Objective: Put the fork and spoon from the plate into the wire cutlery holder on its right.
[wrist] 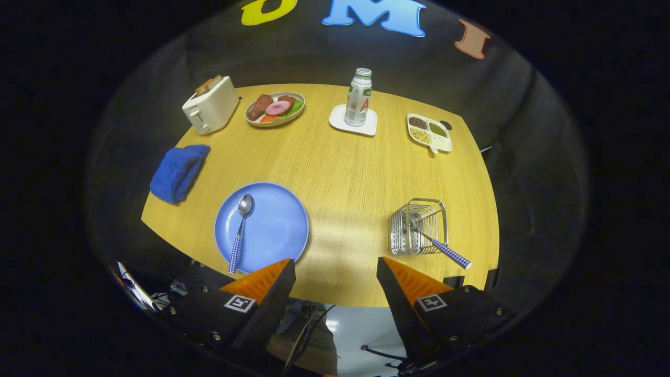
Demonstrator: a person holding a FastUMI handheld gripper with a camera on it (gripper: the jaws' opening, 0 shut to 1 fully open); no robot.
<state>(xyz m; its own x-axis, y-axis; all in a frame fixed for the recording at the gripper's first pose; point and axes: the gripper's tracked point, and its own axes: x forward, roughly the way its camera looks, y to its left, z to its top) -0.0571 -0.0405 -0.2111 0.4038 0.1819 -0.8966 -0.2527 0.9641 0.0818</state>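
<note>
Open tool (335, 272); spoon (239, 230) bowl points away.

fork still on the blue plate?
No, the round blue plate holds just the checked-handled spoon; the checked-handled fork leans in the wire cutlery holder, and the gripper hangs open with nothing between its fingers.

Light-blue plate (272, 230), silver spoon (239, 230) and fork (442, 247) both with blue-white checked handles, silver wire cutlery holder (419, 226), deep-blue cloth (179, 173), cream toaster (210, 104), yellow wood-grain table (340, 173), white coaster (353, 121).
</note>
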